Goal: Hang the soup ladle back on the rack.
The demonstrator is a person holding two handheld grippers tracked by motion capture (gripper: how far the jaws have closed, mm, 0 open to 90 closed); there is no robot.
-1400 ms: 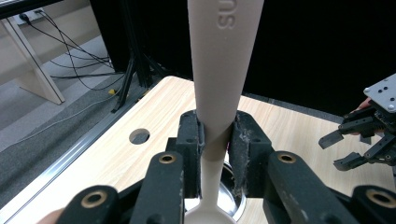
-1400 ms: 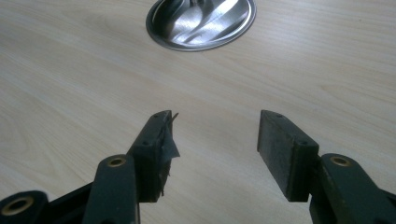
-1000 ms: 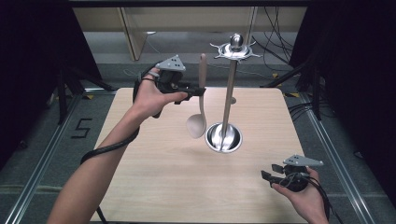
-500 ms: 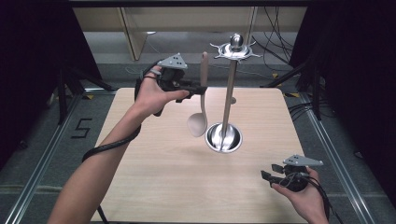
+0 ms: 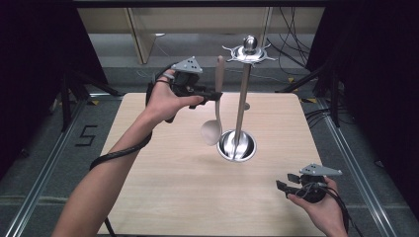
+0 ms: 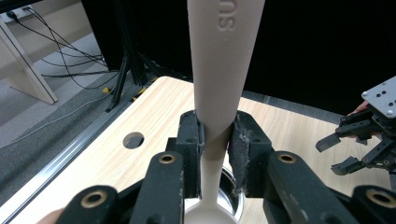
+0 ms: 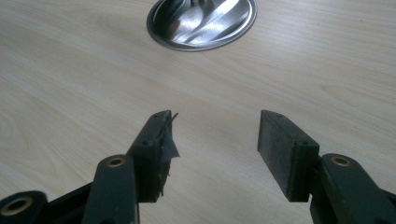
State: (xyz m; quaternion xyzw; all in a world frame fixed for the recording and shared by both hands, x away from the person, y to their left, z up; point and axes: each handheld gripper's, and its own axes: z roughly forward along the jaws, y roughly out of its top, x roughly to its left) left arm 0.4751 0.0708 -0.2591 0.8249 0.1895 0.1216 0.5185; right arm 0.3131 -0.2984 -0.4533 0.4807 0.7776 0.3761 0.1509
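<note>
A beige plastic spoon [image 5: 215, 106] hangs upright, bowl down, above the wooden table [image 5: 163, 173]. My left gripper [image 5: 216, 95] is shut on its handle, held up at the back left next to the metal utensil stand [image 5: 241, 98]. In the left gripper view both pads clamp the narrow neck of the spoon [image 6: 218, 70], and the left gripper [image 6: 215, 137] points toward the stand's base. My right gripper [image 5: 286, 182] rests low at the table's front right, open, with nothing between its jaws. The right gripper view has the right gripper [image 7: 215, 140] over bare wood, the stand's round base [image 7: 201, 21] ahead.
The stand has a tall pole with a star-shaped hook ring and a ball on top [image 5: 250, 48]. A round hole [image 6: 133, 139] sits in the table near its far edge. Dark curtains and cables surround the table; metal floor rails [image 5: 44, 168] run along both sides.
</note>
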